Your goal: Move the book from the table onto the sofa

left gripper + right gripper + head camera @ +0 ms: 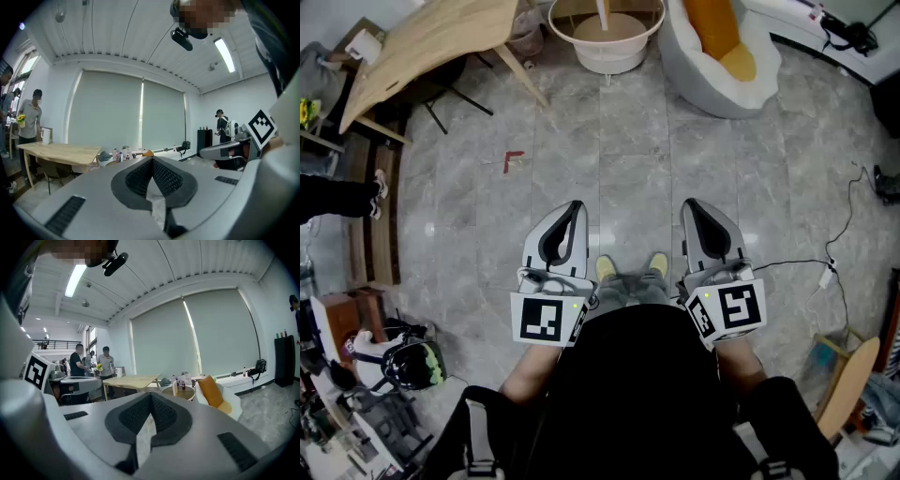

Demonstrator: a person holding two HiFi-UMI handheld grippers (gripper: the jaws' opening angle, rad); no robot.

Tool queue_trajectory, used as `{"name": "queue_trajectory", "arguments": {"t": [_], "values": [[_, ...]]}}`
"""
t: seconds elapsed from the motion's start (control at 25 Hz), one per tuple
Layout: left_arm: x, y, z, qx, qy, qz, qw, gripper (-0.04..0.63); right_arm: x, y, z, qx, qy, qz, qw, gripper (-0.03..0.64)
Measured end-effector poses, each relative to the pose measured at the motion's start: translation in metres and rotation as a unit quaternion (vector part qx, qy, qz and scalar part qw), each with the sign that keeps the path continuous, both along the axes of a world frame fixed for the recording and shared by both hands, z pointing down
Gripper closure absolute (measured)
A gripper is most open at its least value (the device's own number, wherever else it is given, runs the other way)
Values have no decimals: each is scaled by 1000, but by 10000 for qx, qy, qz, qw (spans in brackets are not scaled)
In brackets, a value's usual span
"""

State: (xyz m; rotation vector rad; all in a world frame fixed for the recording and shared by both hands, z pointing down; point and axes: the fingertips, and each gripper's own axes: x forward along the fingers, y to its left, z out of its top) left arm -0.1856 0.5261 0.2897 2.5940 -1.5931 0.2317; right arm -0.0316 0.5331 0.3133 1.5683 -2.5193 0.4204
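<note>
Jaws pressed fully together and empty on both left gripper [572,211] and right gripper [692,208], held side by side. Round table [605,64] straight ahead of both, well apart. Thin upright slab [602,11] on it; book or not, cannot tell. Sofa [712,56] ahead-right of right gripper, beside table

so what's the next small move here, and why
Probably step forward toward the round table: the left gripper and right gripper are both shut and empty, and a stretch of floor lies between them and the table and white sofa.
</note>
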Motion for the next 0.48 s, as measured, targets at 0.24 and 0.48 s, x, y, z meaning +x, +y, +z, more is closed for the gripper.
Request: {"name": "queue_trajectory", "arguments": {"t": [0.24, 0.48], "values": [[-14, -14, -10, 106, 13, -34, 9999, 588, -8, -12, -1, -2, -127, 69, 9999, 604], [-34, -13, -12, 131, 176, -28, 9998, 588, -24, -14, -12, 88, -204, 149, 9996, 604]]}}
